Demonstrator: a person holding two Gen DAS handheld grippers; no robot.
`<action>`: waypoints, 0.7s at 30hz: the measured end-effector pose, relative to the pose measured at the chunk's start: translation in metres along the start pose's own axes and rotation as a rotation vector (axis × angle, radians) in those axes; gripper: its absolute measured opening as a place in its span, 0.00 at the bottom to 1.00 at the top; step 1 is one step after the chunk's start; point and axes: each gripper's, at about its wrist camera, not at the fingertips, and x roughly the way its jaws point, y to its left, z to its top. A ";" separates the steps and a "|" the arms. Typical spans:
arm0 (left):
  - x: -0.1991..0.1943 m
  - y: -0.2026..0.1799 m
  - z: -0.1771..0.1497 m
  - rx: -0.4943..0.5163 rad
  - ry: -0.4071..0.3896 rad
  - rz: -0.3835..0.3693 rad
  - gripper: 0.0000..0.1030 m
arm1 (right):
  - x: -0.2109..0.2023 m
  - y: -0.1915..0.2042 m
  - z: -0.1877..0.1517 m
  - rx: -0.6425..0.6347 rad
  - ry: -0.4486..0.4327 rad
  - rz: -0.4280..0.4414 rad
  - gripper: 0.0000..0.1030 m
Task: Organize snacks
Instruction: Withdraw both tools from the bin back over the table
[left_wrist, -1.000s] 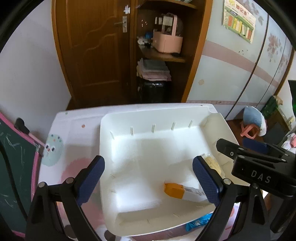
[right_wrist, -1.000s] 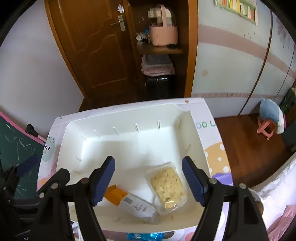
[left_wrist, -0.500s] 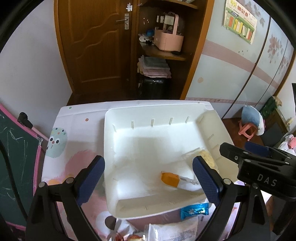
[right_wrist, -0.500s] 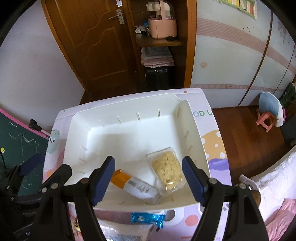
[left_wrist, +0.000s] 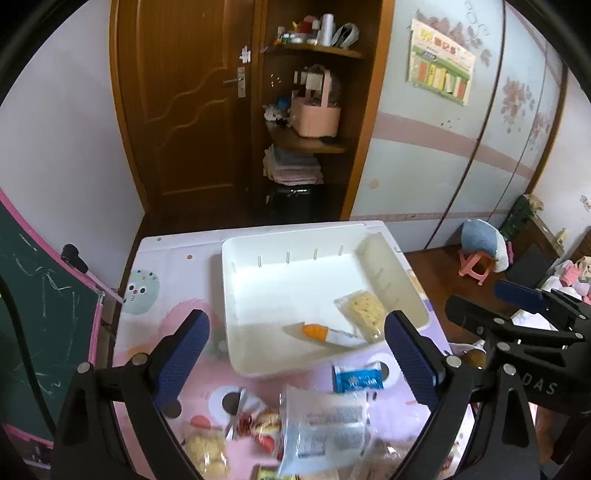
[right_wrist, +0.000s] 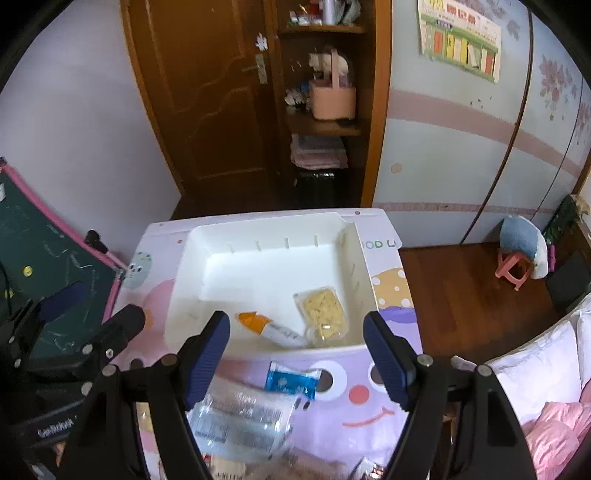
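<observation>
Claws hang wide and empty above the table: left claw (left_wrist: 295, 354), right claw (right_wrist: 295, 350), both tilted down. "DAS" marks the right claw's body in the left view. White tray (left_wrist: 236, 314) holds an orange-tipped packet (left_wrist: 325, 332) and noodle pack (left_wrist: 364, 310); blue packet (right_wrist: 291, 382) lies just outside.

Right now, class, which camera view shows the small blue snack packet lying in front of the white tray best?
The right wrist view shows the blue packet best: it lies whole between the open fingers, just before the white tray. In the left wrist view the packet is also whole, but sits close beside a finger pad.
</observation>
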 end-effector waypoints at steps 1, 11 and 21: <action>-0.010 -0.001 -0.003 0.005 -0.010 0.001 0.93 | -0.012 0.001 -0.006 -0.006 -0.012 0.001 0.73; -0.085 -0.005 -0.056 0.088 -0.060 0.025 0.93 | -0.073 0.004 -0.066 -0.074 -0.044 0.001 0.73; -0.102 0.003 -0.135 0.186 0.019 0.049 0.93 | -0.065 -0.019 -0.144 -0.028 0.029 0.066 0.73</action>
